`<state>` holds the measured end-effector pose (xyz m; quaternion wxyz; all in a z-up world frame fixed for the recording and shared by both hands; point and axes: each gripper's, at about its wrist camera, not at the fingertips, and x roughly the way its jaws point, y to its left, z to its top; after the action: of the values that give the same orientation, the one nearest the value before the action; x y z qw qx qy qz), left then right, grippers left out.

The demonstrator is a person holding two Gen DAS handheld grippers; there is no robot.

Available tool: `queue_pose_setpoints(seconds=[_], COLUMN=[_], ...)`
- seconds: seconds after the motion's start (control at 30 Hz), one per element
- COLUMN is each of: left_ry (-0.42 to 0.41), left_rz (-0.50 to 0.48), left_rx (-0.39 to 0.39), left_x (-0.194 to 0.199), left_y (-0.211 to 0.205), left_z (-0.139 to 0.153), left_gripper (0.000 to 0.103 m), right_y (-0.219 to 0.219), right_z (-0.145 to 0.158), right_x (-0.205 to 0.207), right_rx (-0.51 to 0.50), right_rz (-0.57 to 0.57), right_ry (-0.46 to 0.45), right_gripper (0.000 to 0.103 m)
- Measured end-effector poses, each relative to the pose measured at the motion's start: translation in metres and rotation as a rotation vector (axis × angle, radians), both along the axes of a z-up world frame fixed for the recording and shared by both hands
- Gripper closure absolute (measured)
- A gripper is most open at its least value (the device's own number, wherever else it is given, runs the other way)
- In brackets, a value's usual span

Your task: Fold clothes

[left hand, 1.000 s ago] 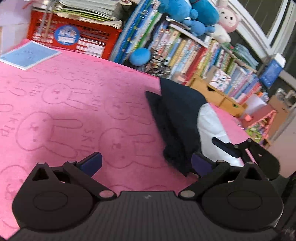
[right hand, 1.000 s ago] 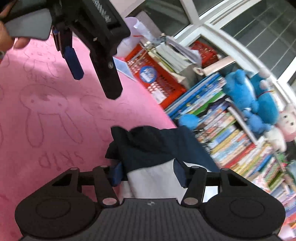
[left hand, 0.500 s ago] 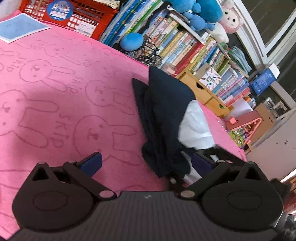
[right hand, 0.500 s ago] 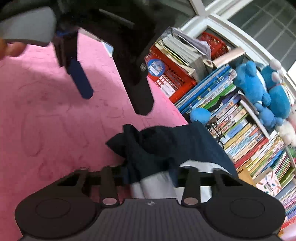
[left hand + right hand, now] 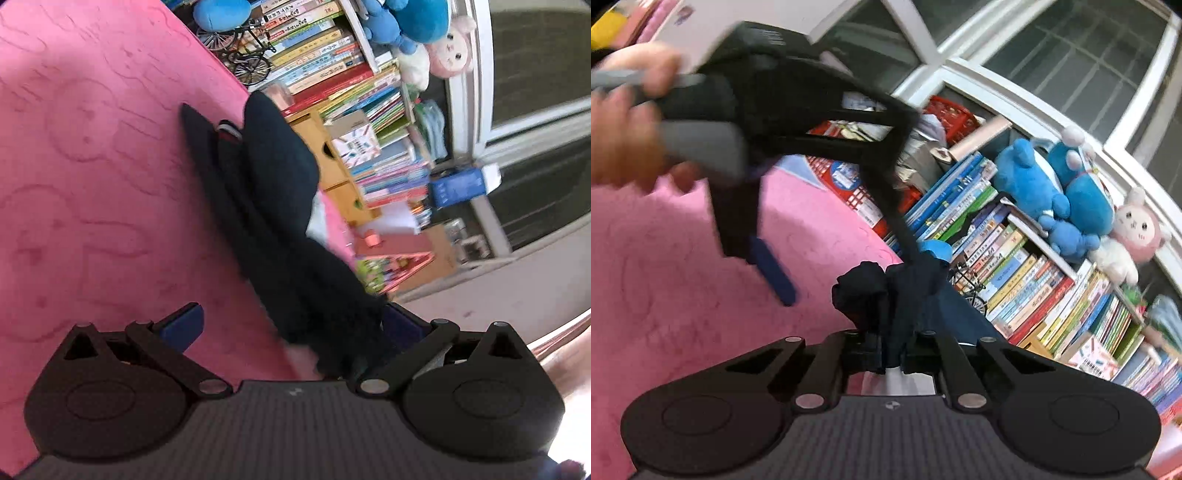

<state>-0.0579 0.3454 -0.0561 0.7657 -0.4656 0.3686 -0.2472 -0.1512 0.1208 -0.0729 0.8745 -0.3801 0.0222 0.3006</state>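
Right hand-held gripper (image 5: 894, 354) clamped on dark navy garment (image 5: 886, 295); left hand-held gripper (image 5: 291, 325) wide, straddling garment on pink table (image 5: 92, 166).

The right gripper (image 5: 894, 354) has its 2 fingers pinched together on a bunched fold of the dark navy garment (image 5: 882, 295), with a strip of white fabric showing just below the pinch. Above it, a hand (image 5: 624, 125) holds the left gripper (image 5: 842, 273), its fingers spread wide over the pink rug (image 5: 683, 295), 1 blue pad (image 5: 775, 271) showing. Behind stand crowded bookshelves (image 5: 1015, 273) with blue and pink plush toys (image 5: 1071, 199) on top.
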Motion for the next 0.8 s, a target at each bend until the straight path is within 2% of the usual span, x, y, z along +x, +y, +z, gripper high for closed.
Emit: queue_pose_setpoints(seconds=[0.13, 0.27, 0.4, 0.43, 0.57, 0.7, 0.77, 0.8], left_ry=[0.019, 0.038, -0.031, -0.032, -0.038, -0.014, 0.001, 0.008], left_rz=[0.024, 0.007, -0.044, -0.046, -0.053, -0.046, -0.042, -0.039], left_rx=[-0.061, 0.015, 0.032, 0.037, 0.056, 0.11, 0.125, 0.131], left_x=[0.012, 0.023, 0.029, 0.03, 0.031, 0.031, 0.033, 0.034], left_y=[0.002, -0.007, -0.022, -0.022, -0.023, -0.019, -0.018, -0.018], left_z=[-0.008, -0.011, -0.005, -0.003, 0.001, 0.003, 0.0, -0.002], left_gripper=[0.0, 0.0, 0.003, 0.005, 0.023, 0.048, 0.058, 0.063], right_y=[-0.005, -0.006, -0.006, -0.005, 0.011, 0.029, 0.033, 0.032], right_z=[-0.004, -0.011, -0.018, -0.019, -0.026, -0.028, -0.028, -0.027], right_x=[-0.004, -0.011, -0.017, -0.017, -0.017, -0.009, -0.004, -0.003], right_rx=[-0.038, -0.075, -0.109, -0.115, -0.144, -0.152, -0.139, -0.131], right_rz=[0.035, 0.07, 0.095, 0.092, 0.078, 0.069, 0.067, 0.066], right_ry=[-0.018, -0.056, -0.09, -0.097, -0.125, -0.108, -0.081, -0.076], right_gripper=[0.094, 0.094, 0.093, 0.089, 0.068, 0.069, 0.081, 0.083])
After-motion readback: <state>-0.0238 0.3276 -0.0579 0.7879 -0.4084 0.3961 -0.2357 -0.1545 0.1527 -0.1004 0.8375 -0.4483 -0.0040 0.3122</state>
